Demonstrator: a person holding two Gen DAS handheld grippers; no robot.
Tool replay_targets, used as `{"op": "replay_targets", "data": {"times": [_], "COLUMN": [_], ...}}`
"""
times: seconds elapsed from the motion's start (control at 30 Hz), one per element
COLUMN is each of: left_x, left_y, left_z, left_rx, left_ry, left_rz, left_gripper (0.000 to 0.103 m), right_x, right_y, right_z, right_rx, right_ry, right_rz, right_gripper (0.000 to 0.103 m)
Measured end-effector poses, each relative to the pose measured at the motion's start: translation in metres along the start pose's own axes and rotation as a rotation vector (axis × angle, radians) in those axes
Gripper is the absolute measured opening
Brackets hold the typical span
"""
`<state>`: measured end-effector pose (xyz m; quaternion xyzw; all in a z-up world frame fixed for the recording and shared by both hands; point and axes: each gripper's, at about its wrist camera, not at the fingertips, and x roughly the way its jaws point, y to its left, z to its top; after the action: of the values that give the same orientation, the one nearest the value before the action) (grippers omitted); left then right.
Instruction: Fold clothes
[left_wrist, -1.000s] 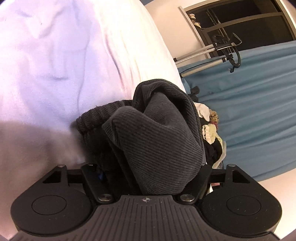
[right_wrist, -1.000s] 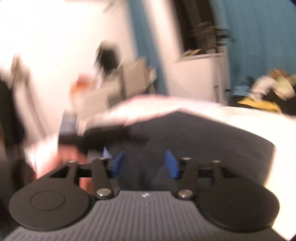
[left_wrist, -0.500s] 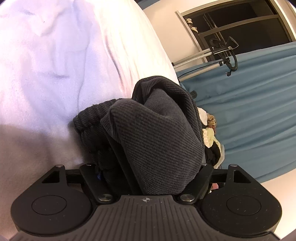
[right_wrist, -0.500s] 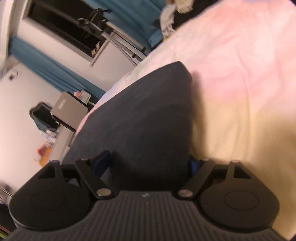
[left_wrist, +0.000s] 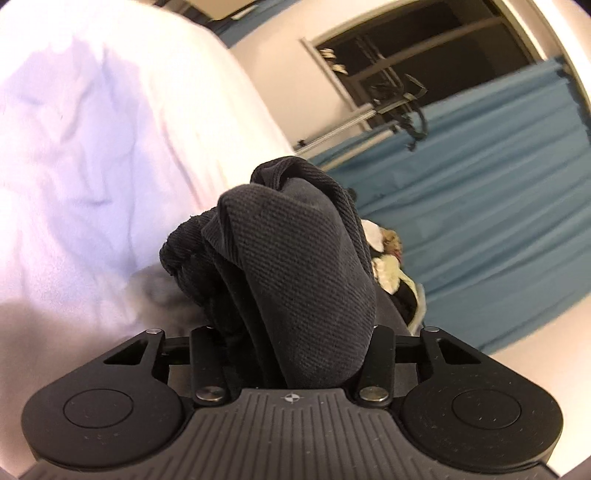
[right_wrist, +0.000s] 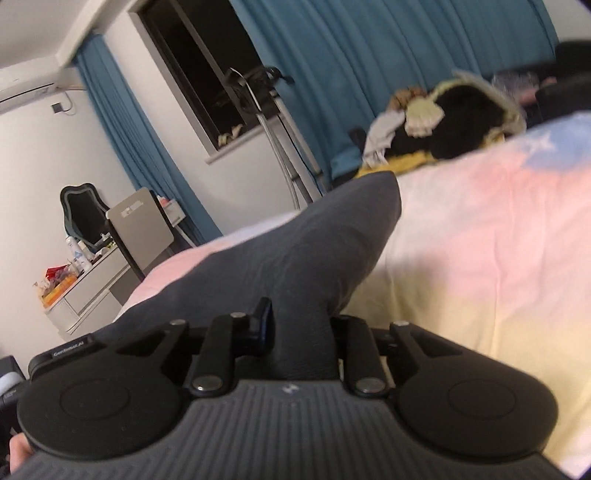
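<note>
A dark grey knit garment (left_wrist: 295, 266) is bunched up between the fingers of my left gripper (left_wrist: 291, 332), which is shut on it; the cloth hides the fingertips. In the right wrist view the same dark garment (right_wrist: 295, 251) stretches forward over the bed, and my right gripper (right_wrist: 301, 325) is shut on its near edge, cloth pinched between the fingers. The garment's far corner points toward the bed's far side. Both grippers hold it above a pale sheet (left_wrist: 92, 166) that looks pink and yellow in the right wrist view, sheet (right_wrist: 480, 240).
A heap of other clothes (right_wrist: 443, 122) lies at the bed's far edge before blue curtains (right_wrist: 369, 55). A metal rack (right_wrist: 280, 140) stands by the dark window. A desk with a chair (right_wrist: 81, 214) sits at left. A hand (right_wrist: 14, 454) shows at the lower left.
The right gripper has swung round and closed onto the garment's edge, its view levelling out. The left gripper has kept its hold on the bunched cloth and shifted slightly.
</note>
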<state>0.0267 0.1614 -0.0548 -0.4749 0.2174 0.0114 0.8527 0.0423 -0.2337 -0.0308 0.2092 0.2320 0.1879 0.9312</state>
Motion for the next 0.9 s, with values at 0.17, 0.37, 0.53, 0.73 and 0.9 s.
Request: {"op": "replay_targets", "data": {"times": [0.17, 0.37, 0.53, 0.73, 0.9], "left_x": [-0.017, -0.037, -0.01, 0.066, 0.133], "left_y": [-0.048, -0.106, -0.177, -0.258, -0.299], "left_z": [-0.011, -0.023, -0.056, -0.12, -0.192], "left_rx": [0.077, 0.168, 0.236, 0.261, 0.307], "left_ry": [0.011, 0.024, 0.076, 0.202, 0.304], "left_rz": [-0.036, -0.079, -0.131, -0.191, -0.249], "left_gripper": [0.049, 0.049, 0.05, 0.05, 0.05], "right_x": [-0.04, -0.091, -0.126, -0.172, -0.199], "right_y": [-0.001, -0.017, -0.054, -0.129, -0.208], "right_z": [0.019, 0.053, 0.099, 0.144, 0.163], "right_rx": [0.017, 0.043, 0.078, 0.084, 0.121], "right_ry": [-0.055, -0.126, -0.185, -0.252, -0.29], "right_rz": [0.011, 0.015, -0.014, -0.114, -0.218], "right_gripper": [0.021, 0.021, 0.021, 0.021, 0.021]}}
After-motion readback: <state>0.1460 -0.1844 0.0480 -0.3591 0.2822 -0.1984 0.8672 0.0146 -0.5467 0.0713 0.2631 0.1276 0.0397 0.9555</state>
